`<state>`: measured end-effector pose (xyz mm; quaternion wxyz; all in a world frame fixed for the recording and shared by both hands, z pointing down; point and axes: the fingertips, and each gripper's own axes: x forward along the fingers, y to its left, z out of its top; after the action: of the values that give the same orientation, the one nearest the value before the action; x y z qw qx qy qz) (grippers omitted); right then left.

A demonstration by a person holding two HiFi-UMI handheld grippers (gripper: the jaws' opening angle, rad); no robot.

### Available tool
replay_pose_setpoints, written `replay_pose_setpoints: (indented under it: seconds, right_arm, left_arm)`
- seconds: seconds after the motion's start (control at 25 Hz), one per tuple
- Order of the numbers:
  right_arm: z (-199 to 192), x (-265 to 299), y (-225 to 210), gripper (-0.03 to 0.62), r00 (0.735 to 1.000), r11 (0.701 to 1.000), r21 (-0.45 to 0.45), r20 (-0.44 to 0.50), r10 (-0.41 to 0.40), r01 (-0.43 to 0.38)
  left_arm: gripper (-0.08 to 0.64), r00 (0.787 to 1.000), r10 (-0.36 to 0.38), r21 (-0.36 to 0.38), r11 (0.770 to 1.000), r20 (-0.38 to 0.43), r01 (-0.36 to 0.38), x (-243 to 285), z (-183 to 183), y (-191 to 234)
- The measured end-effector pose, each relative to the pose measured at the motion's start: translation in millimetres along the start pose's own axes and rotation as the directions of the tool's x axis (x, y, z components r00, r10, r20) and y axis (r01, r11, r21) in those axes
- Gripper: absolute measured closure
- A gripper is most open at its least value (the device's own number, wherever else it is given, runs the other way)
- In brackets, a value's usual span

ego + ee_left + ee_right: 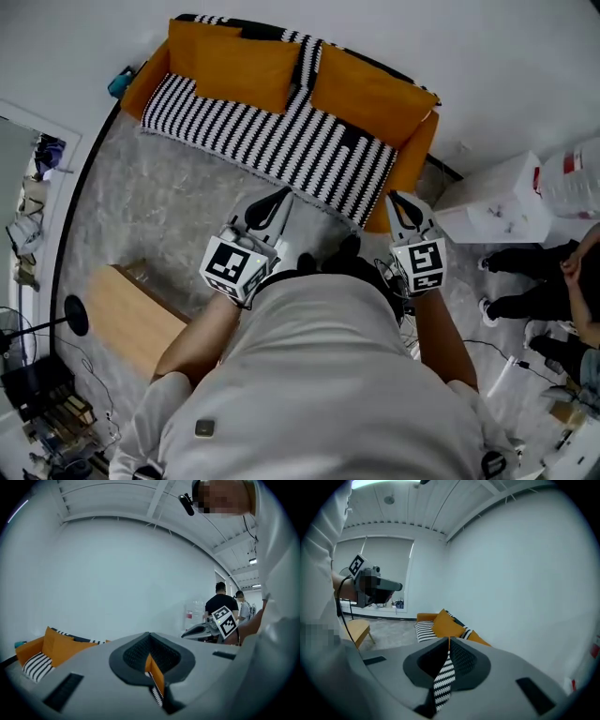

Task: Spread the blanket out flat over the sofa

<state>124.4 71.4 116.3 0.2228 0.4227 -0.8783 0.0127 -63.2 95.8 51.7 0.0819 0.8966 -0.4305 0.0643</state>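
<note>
As right tool [449, 640] clamps, blanket [443, 680] sits between jaws.

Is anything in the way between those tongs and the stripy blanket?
Nothing visible stands between them. The left tongs and the right tongs are each shut on an edge of the blanket, which lies over the seat of the sofa.

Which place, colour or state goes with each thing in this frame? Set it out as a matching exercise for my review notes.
Things:
1. blanket
2. cushion
3. low table
4. right tool

Descriptions:
a. shut on the blanket's edge
b. orange, against the sofa back
c. black-and-white striped, across the sofa seat
d. light wood, at the head view's lower left

Pairs: 1-c, 2-b, 3-d, 4-a.
</note>
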Motion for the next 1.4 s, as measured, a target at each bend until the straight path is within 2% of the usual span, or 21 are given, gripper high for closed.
replay_pose_setpoints:
  seconds: [0.2, 0.4, 0.52, 0.8, 1.04, 1.4]
  right_arm:
    - [28.7, -25.7, 13.0, 0.563, 0.999, 1.000, -0.028, 0.050, 0.011, -0.009]
    - [32.2, -47.7, 16.1, 0.565, 0.998, 1.000, -0.016, 0.059, 0.021, -0.020]
    - [30.2, -61.6, 18.8, 0.565, 0.997, 0.999, -0.006, 0.071, 0.034, -0.033]
    - [27.1, -105.0, 15.4, 0.565, 0.991, 0.997, -0.052, 0.114, 0.066, -0.060]
    - [-3.5, -174.0, 8.7, 0.565, 0.986, 0.994, -0.043, 0.128, 0.102, -0.097]
    - [-66.5, -295.2, 5.3, 0.565, 0.969, 0.984, -0.045, 0.172, 0.178, -0.173]
  left_arm:
    - [0.554, 1.000, -0.016, -0.009, 1.000, 0.016, 0.016, -14.1, 9.3, -1.8]
    - [0.554, 0.998, -0.051, -0.002, 0.999, 0.020, 0.051, -15.5, 13.1, -20.7]
    - [0.554, 0.999, -0.034, -0.020, 0.999, 0.025, 0.034, -19.0, 10.4, -30.0]
    - [0.554, 0.999, 0.026, -0.005, 1.000, 0.039, -0.026, -31.4, 10.2, -70.6]
    - [0.554, 0.997, 0.068, -0.009, 0.998, 0.037, -0.068, -37.6, 6.7, -146.5]
    - [0.554, 0.992, 0.122, -0.018, 0.992, 0.043, -0.121, -52.0, -29.7, -289.7]
